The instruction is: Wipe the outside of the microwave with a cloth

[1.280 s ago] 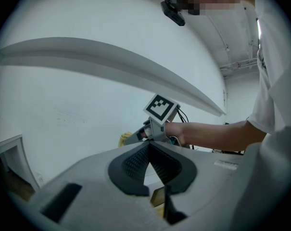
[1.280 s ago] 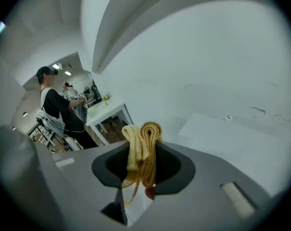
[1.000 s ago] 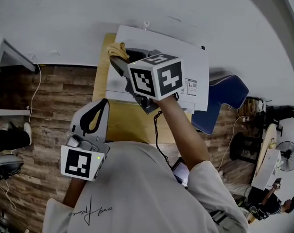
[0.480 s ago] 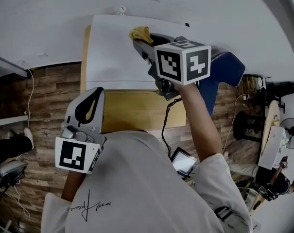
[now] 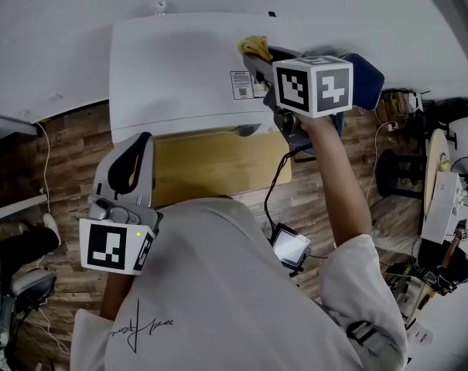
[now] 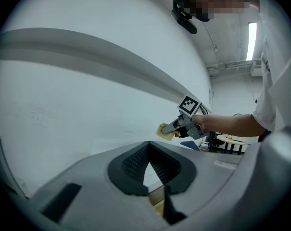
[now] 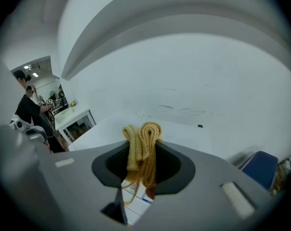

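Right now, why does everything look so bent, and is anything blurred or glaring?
Head view: the wide lens bows the wall and floor around the microwave; light is even, shadows soft. Left gripper view: dark rounded corners, a bright ceiling lamp, and a mosaic patch added over a face. Right gripper view: the cloth is sharp, edges curve.

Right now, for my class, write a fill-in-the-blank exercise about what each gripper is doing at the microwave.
1. The right gripper is shut on a ____ cloth.
2. The cloth lies on the ____ of the white microwave.
3. The left gripper, held low with its jaws together, holds ____.
Missing words: yellow; top; nothing.
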A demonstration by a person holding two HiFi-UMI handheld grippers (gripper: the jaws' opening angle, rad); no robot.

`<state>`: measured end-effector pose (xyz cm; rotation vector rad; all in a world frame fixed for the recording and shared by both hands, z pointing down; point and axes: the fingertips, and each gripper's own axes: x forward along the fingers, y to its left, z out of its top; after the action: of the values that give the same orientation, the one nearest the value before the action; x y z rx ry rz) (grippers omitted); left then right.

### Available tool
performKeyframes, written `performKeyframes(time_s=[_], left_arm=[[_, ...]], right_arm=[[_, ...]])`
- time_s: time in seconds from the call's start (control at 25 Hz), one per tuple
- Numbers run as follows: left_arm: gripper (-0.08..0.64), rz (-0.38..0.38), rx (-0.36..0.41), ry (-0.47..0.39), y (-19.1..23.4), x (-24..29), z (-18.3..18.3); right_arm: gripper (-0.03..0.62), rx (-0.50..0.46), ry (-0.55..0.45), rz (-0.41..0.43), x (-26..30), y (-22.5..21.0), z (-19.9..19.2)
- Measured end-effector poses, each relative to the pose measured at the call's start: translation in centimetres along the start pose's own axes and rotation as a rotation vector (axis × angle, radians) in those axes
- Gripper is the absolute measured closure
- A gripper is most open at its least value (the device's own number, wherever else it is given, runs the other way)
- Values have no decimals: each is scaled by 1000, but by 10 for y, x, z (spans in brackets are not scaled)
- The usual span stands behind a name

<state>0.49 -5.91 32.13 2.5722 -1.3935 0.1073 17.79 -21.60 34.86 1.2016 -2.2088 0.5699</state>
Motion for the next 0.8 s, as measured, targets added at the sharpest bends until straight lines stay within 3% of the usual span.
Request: performKeyframes(time_s=[0.24, 0.48, 0.8], left_arm=[[568, 6, -4, 7, -3, 8, -1], [568, 15, -7, 18, -5, 13, -5], [568, 11, -12, 30, -5, 15, -8]], right_arm=[[468, -8, 52, -101, -12, -49, -27], [468, -77, 112, -224, -18, -88, -54], [468, -186, 166, -351, -21, -109, -75]])
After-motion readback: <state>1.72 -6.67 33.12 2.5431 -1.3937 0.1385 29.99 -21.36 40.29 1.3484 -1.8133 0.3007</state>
